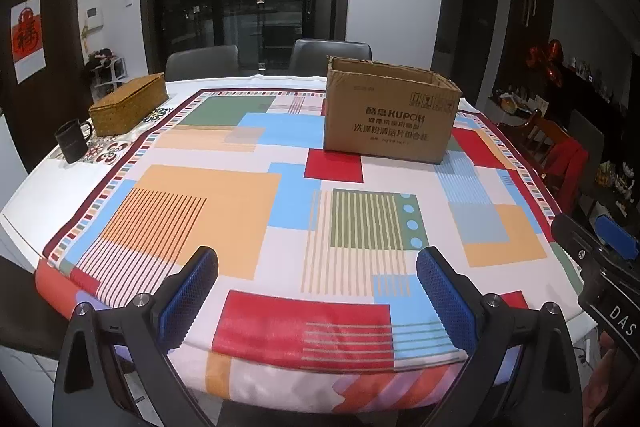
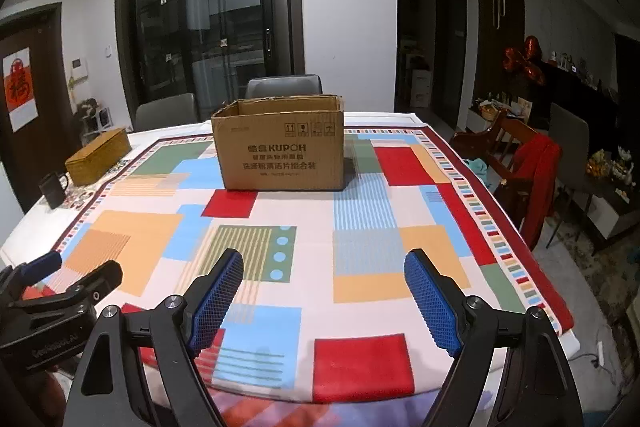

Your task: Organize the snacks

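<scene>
cardboard box open on the cloth, both grippers spread and empty

black mug (image 1: 72,141) stands at the far left edge of the table (image 1: 24,203), just off the patterned cloth (image 1: 240,187). just beside it, further back, lies a woven box (image 1: 128,103) with its lid on. two grey chairs (image 1: 202,61) stand behind the table's far side.

your left gripper (image 1: 318,291) hangs over the near edge of the cloth, its blue pads (image 1: 188,293) set wide apart with only cloth between them. it holds nothing.

right of centre, toward the far side, the box (image 1: 390,115) sits upright on the cloth, top flaps open, printed face toward you. from both views you cannot see what is inside it. no snacks show on the cloth in either view.

your right gripper (image 2: 324,301) also hovers at the near edge, well apart from the box (image 2: 280,143), which stands straight ahead of it. its pads (image 2: 432,301) are spread wide too, gripping nothing. the two grippers sit side by side, near each other, each showing at the margin of the other's view.

further right, off the table, a red garment (image 2: 538,179) hangs over a wooden chair (image 2: 500,143).
</scene>
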A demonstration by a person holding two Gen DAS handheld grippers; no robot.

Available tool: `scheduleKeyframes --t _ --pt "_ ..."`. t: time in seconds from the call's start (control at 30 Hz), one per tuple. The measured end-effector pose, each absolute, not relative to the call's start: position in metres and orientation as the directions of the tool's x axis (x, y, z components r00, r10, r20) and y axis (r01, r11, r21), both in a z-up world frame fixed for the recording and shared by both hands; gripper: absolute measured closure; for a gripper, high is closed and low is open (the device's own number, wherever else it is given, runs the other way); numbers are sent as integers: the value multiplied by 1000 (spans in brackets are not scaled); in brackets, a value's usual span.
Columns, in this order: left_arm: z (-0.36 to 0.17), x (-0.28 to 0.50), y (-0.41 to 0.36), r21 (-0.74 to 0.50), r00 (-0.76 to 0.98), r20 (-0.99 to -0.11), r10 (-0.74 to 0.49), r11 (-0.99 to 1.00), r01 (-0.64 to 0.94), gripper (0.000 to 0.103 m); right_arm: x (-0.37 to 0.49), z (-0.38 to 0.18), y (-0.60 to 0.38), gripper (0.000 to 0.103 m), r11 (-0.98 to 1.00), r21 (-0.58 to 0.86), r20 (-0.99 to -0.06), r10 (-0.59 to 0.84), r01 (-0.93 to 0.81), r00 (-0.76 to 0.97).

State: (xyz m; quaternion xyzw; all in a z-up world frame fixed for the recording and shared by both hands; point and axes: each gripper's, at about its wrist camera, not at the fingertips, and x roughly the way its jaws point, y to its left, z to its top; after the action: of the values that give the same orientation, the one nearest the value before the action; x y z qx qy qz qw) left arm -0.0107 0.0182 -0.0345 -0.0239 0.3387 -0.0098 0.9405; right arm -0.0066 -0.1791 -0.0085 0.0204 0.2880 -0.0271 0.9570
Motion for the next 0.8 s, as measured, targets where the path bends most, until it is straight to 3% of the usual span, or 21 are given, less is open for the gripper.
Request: scheduleKeyframes --t 0.8 --pt "-23 -29 21 -48 804 -594 -26 999 -3 2 -25 -1 -183 19 996 37 -519 -53 84 853"
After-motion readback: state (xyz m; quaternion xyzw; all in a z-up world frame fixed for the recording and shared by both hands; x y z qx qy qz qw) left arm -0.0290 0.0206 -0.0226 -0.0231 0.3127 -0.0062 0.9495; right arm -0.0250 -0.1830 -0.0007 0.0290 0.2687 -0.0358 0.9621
